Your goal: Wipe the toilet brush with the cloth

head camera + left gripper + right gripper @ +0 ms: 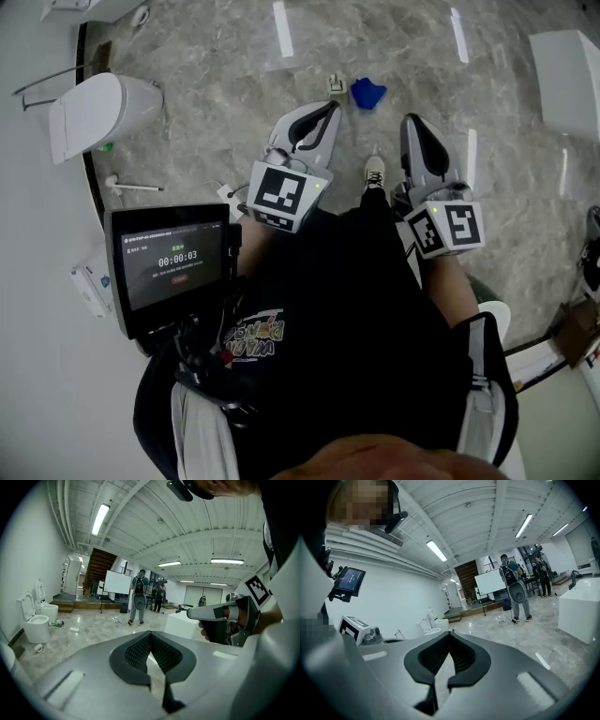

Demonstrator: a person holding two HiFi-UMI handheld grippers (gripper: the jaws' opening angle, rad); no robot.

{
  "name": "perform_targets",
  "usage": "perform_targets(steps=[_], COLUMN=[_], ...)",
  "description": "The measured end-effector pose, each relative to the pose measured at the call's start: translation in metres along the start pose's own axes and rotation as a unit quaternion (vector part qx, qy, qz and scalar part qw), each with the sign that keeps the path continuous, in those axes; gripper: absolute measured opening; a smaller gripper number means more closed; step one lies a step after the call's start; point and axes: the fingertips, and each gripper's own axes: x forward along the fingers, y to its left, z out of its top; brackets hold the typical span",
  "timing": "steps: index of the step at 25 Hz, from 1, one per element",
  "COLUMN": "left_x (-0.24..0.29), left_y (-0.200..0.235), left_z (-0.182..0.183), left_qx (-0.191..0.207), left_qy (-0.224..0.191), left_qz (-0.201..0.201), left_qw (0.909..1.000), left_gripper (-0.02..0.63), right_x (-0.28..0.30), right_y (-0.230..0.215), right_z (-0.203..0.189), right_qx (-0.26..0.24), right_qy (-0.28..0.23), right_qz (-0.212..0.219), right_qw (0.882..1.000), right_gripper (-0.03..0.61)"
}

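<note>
Both pairs of jaws are pressed together with nothing between them: the left gripper (330,105) and the right gripper (412,119) point forward, side by side. The blue cloth (367,92) lies on the floor just ahead, between their tips. The toilet brush (131,186) lies well left of the left jaws, below the toilet (98,111).

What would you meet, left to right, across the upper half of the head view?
White ceramic toilet → left grey tongs → crumpled blue cloth → right grey tongs → white boxy plinth.
</note>
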Motion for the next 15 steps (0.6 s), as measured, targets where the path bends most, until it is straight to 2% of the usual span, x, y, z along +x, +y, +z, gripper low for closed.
perform_targets(steps=[5,11,15], left_x=[0.002,-0.013,-0.016], left_y=[-0.004,-0.001,-0.006], left_z=[-0.003,-0.024,-0.024], left_qx=[-0.003,-0.019,-0.025], left_qy=[0.005,0.022,0.027], left_qz=[-0.015,-0.031,-0.052], left_qw=[0.9999,0.9991,0.998], left_gripper=[0.0,0.0,0.002], right_x=[-0.004,-0.001,-0.005], right_y=[0.004,0.023,0.028], right_z=[0.003,-0.027,-0.025], right_qx=[-0.003,0.01,-0.004], right_qy=[0.002,0.003,-0.004], right_qz=[-0.007,-0.004,-0.012], right_qw=[1.0,1.0,1.0], right_gripper=[0.003,0.003,0.005])
